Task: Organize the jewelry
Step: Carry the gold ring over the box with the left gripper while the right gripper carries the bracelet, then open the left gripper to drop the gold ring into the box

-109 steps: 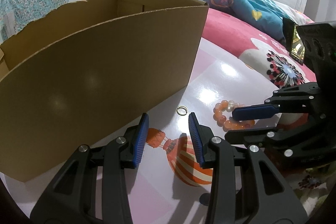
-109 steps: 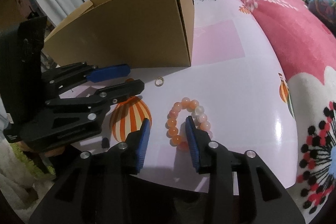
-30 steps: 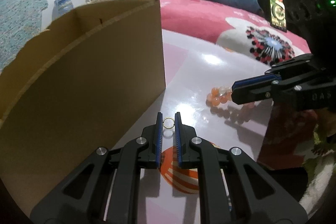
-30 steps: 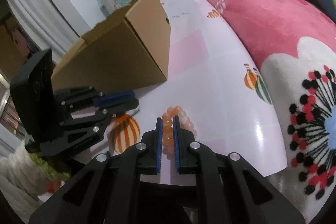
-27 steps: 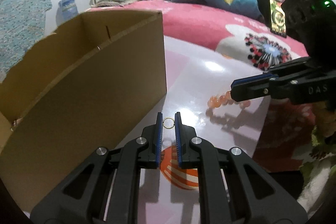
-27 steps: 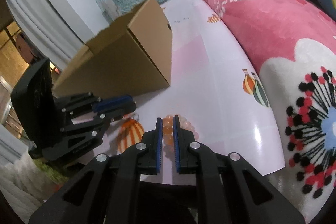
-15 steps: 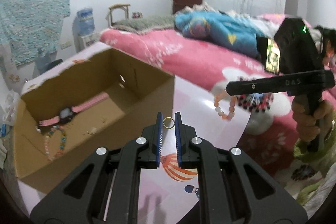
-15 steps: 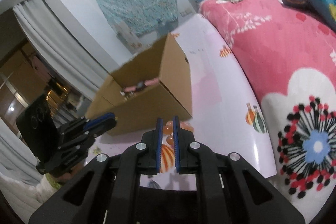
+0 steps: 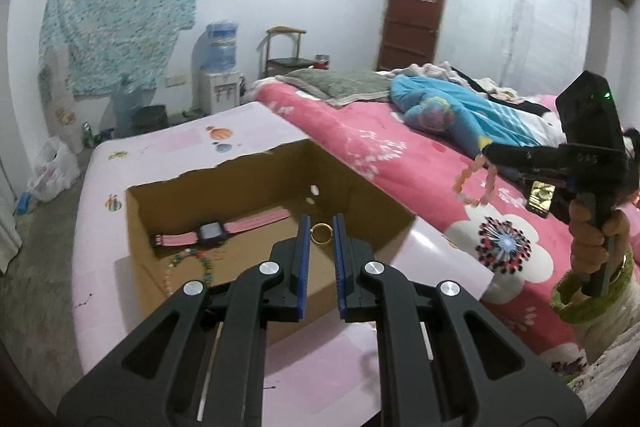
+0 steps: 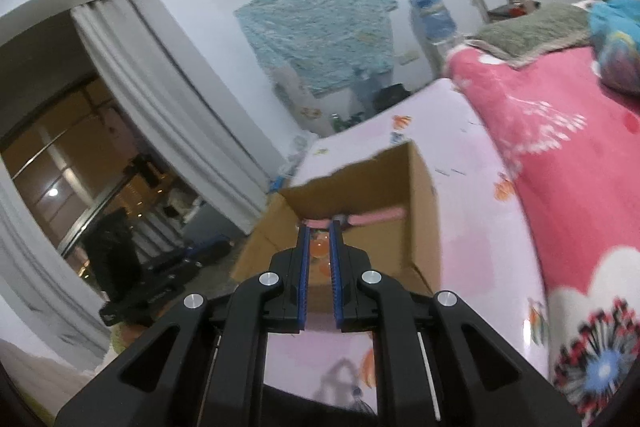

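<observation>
Pinching a small gold ring point(image 9: 321, 233) at their tips, the left gripper's point(image 9: 320, 231) blue fingers point(image 9: 304, 247) hold it in the air over the open cardboard box point(image 9: 400, 223). The left wrist view looks down into that box: a pink-strapped watch point(image 9: 218, 231) lies along its far wall, and a multicoloured bead bracelet point(image 9: 188, 261) lies on the floor in front of it. That same view shows the right gripper point(image 9: 486, 155) from the side, off to the right above the pink floral blanket point(image 9: 420, 167), gripped by a hand point(image 9: 592, 239), with an orange bead bracelet point(image 9: 474, 183) dangling from its tips.

The right wrist view shows the grasp itself: the right gripper's point(image 10: 318, 247) fingers point(image 10: 304, 251) are clenched on orange beads point(image 10: 319, 249), with the box point(image 10: 424, 223) beyond them and only the pink strap point(image 10: 376, 215) visible inside. The box sits on a pale pink surface point(image 10: 472, 195) printed with balloons. Blurred and dark at lower left of this view is the left gripper point(image 10: 160, 287).
</observation>
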The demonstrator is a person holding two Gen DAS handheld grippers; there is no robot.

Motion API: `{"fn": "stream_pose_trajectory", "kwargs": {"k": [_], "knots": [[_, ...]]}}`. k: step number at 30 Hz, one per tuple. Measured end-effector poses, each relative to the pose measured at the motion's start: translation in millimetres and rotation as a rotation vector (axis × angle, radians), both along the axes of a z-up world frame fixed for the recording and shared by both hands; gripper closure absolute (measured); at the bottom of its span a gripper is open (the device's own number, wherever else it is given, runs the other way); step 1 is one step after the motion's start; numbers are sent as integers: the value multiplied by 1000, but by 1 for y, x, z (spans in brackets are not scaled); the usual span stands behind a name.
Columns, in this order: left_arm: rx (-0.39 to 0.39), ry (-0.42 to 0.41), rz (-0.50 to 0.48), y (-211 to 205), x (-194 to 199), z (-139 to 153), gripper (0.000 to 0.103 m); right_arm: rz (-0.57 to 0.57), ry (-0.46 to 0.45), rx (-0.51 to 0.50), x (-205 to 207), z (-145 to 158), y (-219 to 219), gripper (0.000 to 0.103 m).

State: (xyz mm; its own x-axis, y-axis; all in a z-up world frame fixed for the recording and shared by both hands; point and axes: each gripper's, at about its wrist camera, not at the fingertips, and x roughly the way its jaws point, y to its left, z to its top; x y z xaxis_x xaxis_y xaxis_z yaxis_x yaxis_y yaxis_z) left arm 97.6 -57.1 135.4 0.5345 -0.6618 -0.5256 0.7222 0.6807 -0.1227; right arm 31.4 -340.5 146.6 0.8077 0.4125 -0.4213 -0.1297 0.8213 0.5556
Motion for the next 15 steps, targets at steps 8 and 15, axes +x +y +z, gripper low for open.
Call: {"fn": "stream_pose_trajectory", "kwargs": {"k": [8,15], "knots": [[83,214,69,7,70,-41,93,114,122,41,82,-17,15,93],[119,466,30,6,117,-97,92,161,300,-3,132,-57,23,93]]}}
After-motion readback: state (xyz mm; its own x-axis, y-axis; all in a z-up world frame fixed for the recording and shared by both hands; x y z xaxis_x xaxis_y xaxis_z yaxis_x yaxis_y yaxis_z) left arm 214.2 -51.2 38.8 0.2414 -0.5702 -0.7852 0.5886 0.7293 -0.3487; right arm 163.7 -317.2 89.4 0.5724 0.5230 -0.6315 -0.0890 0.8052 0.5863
